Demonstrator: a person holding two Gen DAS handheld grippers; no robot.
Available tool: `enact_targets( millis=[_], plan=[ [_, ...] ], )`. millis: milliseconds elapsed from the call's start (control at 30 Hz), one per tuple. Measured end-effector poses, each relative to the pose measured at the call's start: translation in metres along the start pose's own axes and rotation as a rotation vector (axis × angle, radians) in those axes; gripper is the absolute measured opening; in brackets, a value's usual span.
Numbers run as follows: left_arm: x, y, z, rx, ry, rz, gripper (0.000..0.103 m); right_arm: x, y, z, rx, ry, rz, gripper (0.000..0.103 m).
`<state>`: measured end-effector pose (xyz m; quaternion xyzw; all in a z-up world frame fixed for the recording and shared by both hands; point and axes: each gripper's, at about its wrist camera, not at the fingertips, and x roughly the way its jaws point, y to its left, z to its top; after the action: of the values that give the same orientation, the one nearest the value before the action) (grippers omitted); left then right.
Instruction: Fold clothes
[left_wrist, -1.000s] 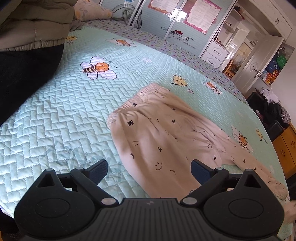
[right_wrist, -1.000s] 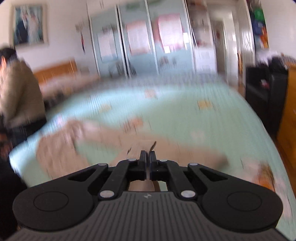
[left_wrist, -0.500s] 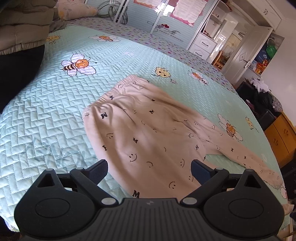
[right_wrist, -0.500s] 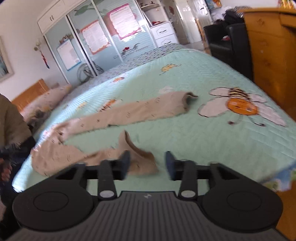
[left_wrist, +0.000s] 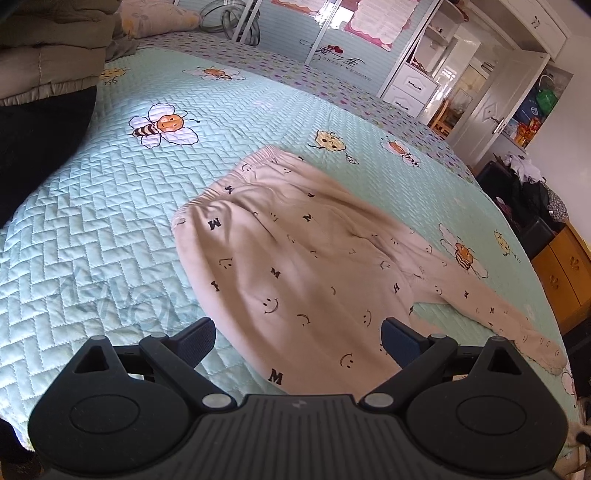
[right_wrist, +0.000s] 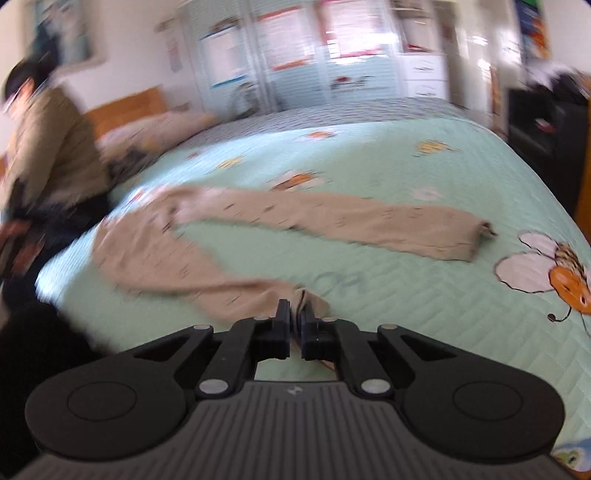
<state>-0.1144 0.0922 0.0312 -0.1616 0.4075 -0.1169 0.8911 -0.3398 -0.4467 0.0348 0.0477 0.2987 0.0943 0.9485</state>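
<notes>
On the bed (left_wrist: 92, 236), over its mint quilt with bees, a pair of beige printed trousers (left_wrist: 295, 280) lies spread flat, waistband toward the far side, the two legs splayed apart in a V. The right claw (right_wrist: 294, 325) is pressed together on the cuff of the nearer leg (right_wrist: 306, 301); the left claw (left_wrist: 298, 338) hangs wide apart above the seat of the trousers, gripping nothing.

Judging by that grip, the leg is being carried across to meet the other. It would go best kept low and taut, cuff laid on cuff (right_wrist: 476, 236), while the left claw pins the waistband so the cloth does not drag.

The left view shows waistband and print sharply, but not the pinch. The right view, blurred, shows the pinch, both full legs, and a person (right_wrist: 48, 147) beside the bed.
</notes>
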Motion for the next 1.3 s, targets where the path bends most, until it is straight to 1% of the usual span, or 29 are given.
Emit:
enact_targets(
  millis=[67, 200, 267, 367, 467, 533, 600, 633, 700, 767, 833, 867, 900, 933, 967, 1033, 1067, 1133, 1200, 1233, 1267, 1300],
  plan=[
    [0.004, 0.004, -0.001, -0.022, 0.008, 0.000, 0.097, -0.010, 0.015, -0.009, -0.089, 0.048, -0.042, 0.006],
    [0.012, 0.007, -0.005, -0.060, 0.033, -0.019, 0.097, -0.008, 0.023, -0.022, -0.154, 0.140, -0.075, 0.006],
    [0.012, 0.003, -0.007, -0.044, 0.037, -0.025, 0.097, -0.004, 0.024, -0.022, -0.195, 0.152, -0.120, 0.006],
    [0.009, 0.001, -0.007, -0.028, 0.034, -0.023, 0.097, 0.000, 0.006, -0.003, -0.207, 0.086, -0.235, 0.006],
    [0.004, 0.003, -0.003, -0.037, 0.022, -0.018, 0.097, 0.005, -0.011, 0.035, -0.253, -0.013, -0.351, 0.006],
    [0.001, 0.003, -0.002, -0.039, 0.014, -0.015, 0.097, 0.006, -0.018, 0.066, -0.290, -0.094, -0.408, 0.006],
    [-0.002, 0.003, -0.002, -0.041, 0.009, -0.014, 0.097, 0.005, -0.019, 0.094, -0.324, -0.183, -0.435, 0.006],
    [-0.003, 0.002, -0.001, -0.042, 0.007, -0.014, 0.097, 0.005, -0.017, 0.102, -0.344, -0.209, -0.433, 0.006],
    [-0.005, 0.003, -0.002, -0.042, 0.003, -0.014, 0.097, 0.008, -0.012, 0.102, -0.387, -0.214, -0.417, 0.006],
    [-0.003, 0.005, -0.003, -0.048, 0.006, -0.015, 0.097, 0.017, -0.007, 0.080, -0.439, -0.150, -0.418, 0.006],
    [0.001, 0.007, -0.004, -0.056, 0.016, -0.015, 0.097, 0.026, -0.007, 0.045, -0.460, -0.047, -0.418, 0.007],
    [0.004, 0.008, -0.004, -0.056, 0.023, -0.015, 0.097, 0.031, -0.009, 0.025, -0.453, 0.008, -0.414, 0.007],
    [0.007, 0.008, -0.005, -0.055, 0.030, -0.016, 0.097, 0.032, -0.011, 0.007, -0.412, 0.045, -0.403, 0.007],
    [0.009, 0.007, -0.005, -0.051, 0.035, -0.018, 0.097, 0.032, -0.014, -0.010, -0.359, 0.076, -0.389, 0.007],
    [0.010, 0.005, -0.005, -0.046, 0.038, -0.020, 0.097, 0.028, -0.016, -0.023, -0.295, 0.081, -0.376, 0.007],
    [0.011, 0.003, -0.005, -0.039, 0.039, -0.025, 0.097, 0.013, -0.019, -0.035, -0.153, 0.042, -0.348, 0.011],
    [0.011, 0.002, -0.004, -0.038, 0.037, -0.027, 0.097, 0.005, -0.021, -0.039, -0.083, 0.015, -0.331, 0.015],
    [0.010, 0.000, -0.003, -0.039, 0.030, -0.031, 0.097, -0.008, -0.019, -0.039, 0.019, -0.032, -0.295, 0.019],
    [0.008, -0.002, -0.003, -0.037, 0.024, -0.036, 0.097, -0.015, -0.010, -0.030, 0.046, -0.087, -0.279, 0.031],
    [0.007, -0.003, -0.003, -0.037, 0.023, -0.038, 0.097, -0.016, -0.003, -0.023, 0.039, -0.106, -0.266, 0.034],
    [0.006, -0.003, -0.004, -0.037, 0.022, -0.039, 0.097, -0.017, 0.003, -0.015, 0.029, -0.123, -0.250, 0.042],
    [0.005, -0.002, -0.004, -0.038, 0.021, -0.040, 0.097, -0.019, 0.009, -0.007, 0.019, -0.139, -0.235, 0.053]
  ],
)
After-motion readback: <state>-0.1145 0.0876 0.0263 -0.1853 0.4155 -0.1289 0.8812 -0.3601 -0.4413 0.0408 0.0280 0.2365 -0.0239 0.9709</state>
